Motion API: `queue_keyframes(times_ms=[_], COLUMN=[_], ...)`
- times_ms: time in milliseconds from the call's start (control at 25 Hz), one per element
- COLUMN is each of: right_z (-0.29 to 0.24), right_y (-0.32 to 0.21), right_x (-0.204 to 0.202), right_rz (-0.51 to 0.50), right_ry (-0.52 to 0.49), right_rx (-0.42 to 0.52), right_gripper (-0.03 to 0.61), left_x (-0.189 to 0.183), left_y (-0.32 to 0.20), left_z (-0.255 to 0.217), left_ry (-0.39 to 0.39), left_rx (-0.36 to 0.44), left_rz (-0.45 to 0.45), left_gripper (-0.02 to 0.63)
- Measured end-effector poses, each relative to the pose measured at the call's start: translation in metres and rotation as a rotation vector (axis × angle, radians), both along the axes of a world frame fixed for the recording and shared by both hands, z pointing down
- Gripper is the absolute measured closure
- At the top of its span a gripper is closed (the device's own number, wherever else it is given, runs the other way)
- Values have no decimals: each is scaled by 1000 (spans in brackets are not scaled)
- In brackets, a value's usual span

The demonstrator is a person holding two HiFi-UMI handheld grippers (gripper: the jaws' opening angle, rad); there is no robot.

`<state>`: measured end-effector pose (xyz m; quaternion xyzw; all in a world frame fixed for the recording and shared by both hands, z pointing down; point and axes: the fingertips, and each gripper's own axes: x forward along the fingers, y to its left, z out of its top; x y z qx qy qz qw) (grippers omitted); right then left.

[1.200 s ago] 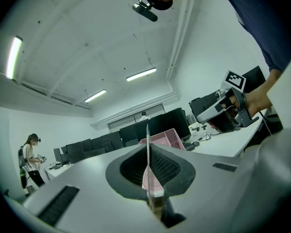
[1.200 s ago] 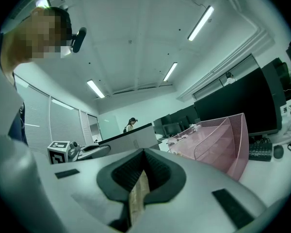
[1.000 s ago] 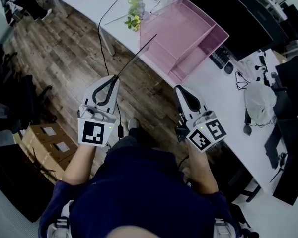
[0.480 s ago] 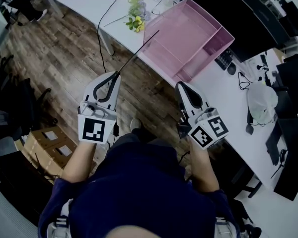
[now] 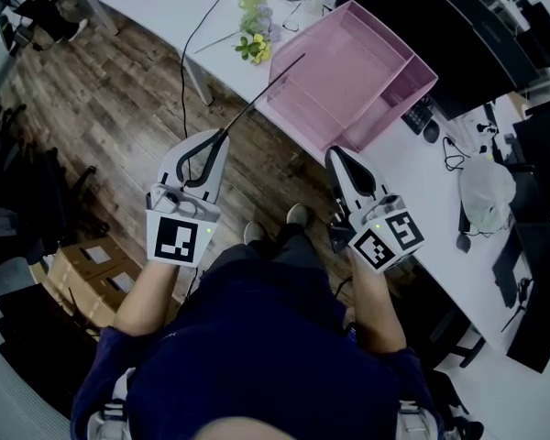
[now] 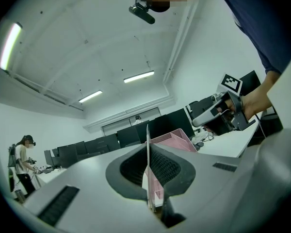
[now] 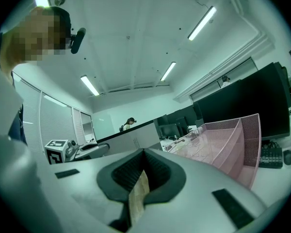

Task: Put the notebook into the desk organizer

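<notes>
The notebook (image 5: 261, 94) shows edge-on as a thin dark line that runs from my left gripper (image 5: 220, 134) up toward the pink mesh desk organizer (image 5: 348, 71) on the white desk. Its far end reaches the organizer's near-left rim. In the left gripper view the notebook (image 6: 148, 159) stands as a thin upright sheet pinched between the shut jaws, with the organizer (image 6: 169, 139) behind it. My right gripper (image 5: 335, 152) hovers shut at the desk's front edge, just below the organizer (image 7: 233, 140). A tan strip sits in its closed seam.
The white desk (image 5: 412, 181) carries a flower pot (image 5: 253, 48), cables, a keyboard (image 5: 416, 115), dark monitors and a plastic bag (image 5: 484, 191). Cardboard boxes (image 5: 82, 266) stand on the wooden floor at my left. Another person stands far off in the room (image 6: 21, 161).
Both grippers and the notebook have drifted slightly right, toward the desk. The notebook's far end now lies closer over the organizer's rim. A second foot has come into view.
</notes>
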<state>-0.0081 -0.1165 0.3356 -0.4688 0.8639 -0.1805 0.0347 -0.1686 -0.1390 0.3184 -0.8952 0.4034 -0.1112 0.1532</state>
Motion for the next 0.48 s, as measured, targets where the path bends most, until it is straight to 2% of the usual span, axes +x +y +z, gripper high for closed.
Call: queue_keyframes(times_ms=[480], right_z=[-3], right_y=[-35], right_x=[7], right_rz=[-23], right_ry=[-10], right_rx=[12], right_gripper=[574], left_x=[18], left_y=[-31], left_z=[-4], left_ry=[-14], left_rx=[15], left_rz=[12], left_gripper=[580])
